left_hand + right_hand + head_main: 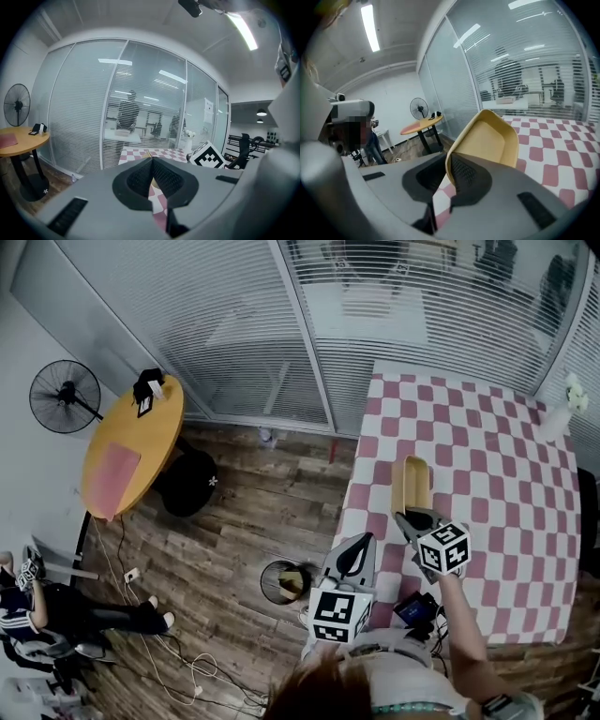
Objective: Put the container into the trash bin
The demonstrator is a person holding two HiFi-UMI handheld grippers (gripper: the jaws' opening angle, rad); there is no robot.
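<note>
A yellow tray-like container hangs tilted above the red-and-white checkered table, held by its near rim. My right gripper is shut on that rim. In the right gripper view the container stands up from between the dark pads, its hollow side facing the table. My left gripper hovers at the table's left edge, jaws shut with nothing in them; its pads meet in the left gripper view. A small black trash bin with something yellow inside stands on the wooden floor left of the table.
A round wooden table and a standing fan are at far left. A seated person and loose cables are at lower left. Glass walls with blinds run behind. A white vase stands on the checkered table.
</note>
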